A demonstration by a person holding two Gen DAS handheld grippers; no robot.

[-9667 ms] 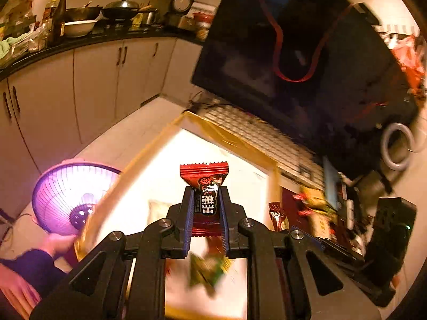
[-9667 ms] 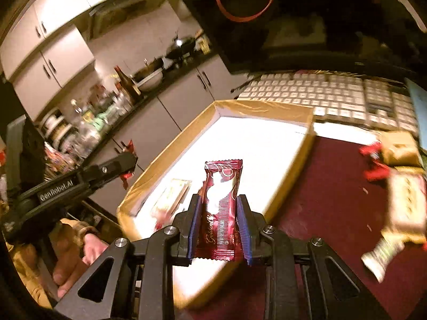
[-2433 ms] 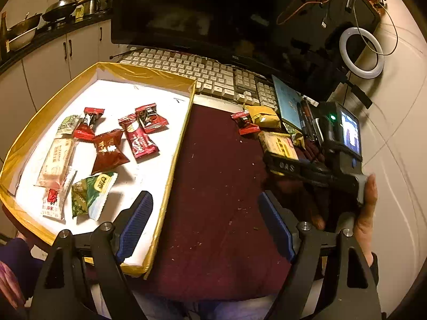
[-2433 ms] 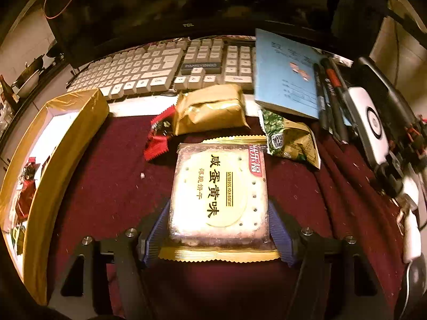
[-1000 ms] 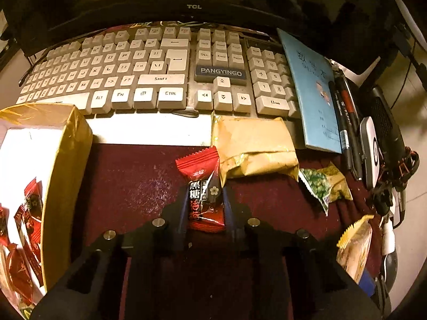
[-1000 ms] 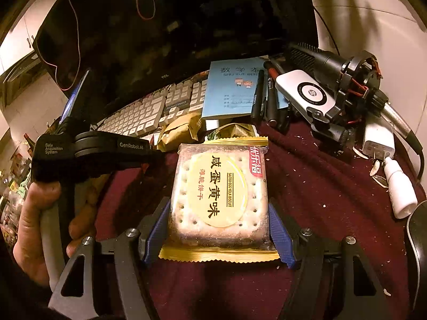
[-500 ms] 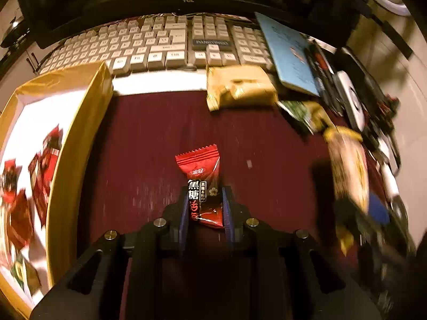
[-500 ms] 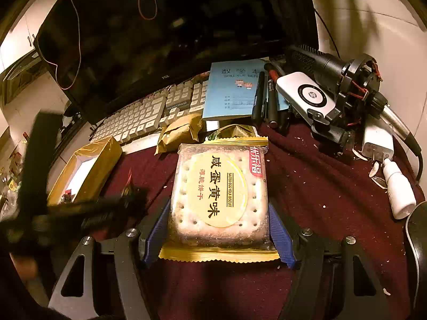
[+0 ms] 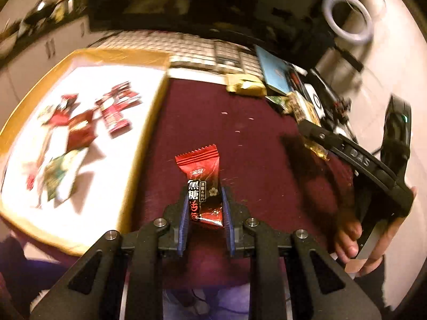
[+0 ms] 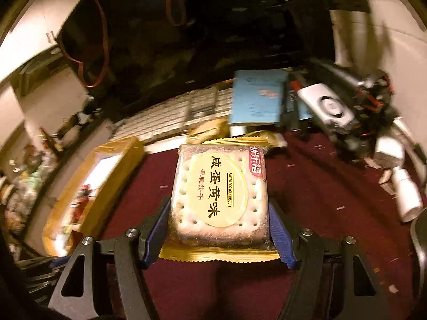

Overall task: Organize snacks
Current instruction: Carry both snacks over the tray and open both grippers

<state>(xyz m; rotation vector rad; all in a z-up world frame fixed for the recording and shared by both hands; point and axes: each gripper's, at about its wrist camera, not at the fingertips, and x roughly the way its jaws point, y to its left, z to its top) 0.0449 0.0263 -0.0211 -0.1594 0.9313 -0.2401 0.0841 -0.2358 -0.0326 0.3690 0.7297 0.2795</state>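
Note:
My left gripper (image 9: 205,208) is shut on a red and black candy wrapper (image 9: 201,184) and holds it above the maroon cloth (image 9: 240,144), just right of the gold-rimmed white tray (image 9: 149,122). The tray holds several snack packets (image 9: 80,130), blurred by motion. My right gripper (image 10: 219,226) is shut on a salted egg yolk biscuit pack (image 10: 218,192), raised over the cloth (image 10: 320,192). The tray also shows at the left of the right wrist view (image 10: 114,160). The right gripper's body (image 9: 360,160) shows at the right of the left wrist view.
A gold packet (image 9: 246,86) and a green packet (image 9: 279,101) lie on the cloth near the white keyboard (image 9: 192,50). A blue booklet (image 10: 256,98), pens and gadgets (image 10: 331,106) crowd the right side. A dark monitor (image 10: 186,40) stands behind.
Both grippers have lifted and swung left toward the tray, each keeping its snack. The view has blurred with the motion.

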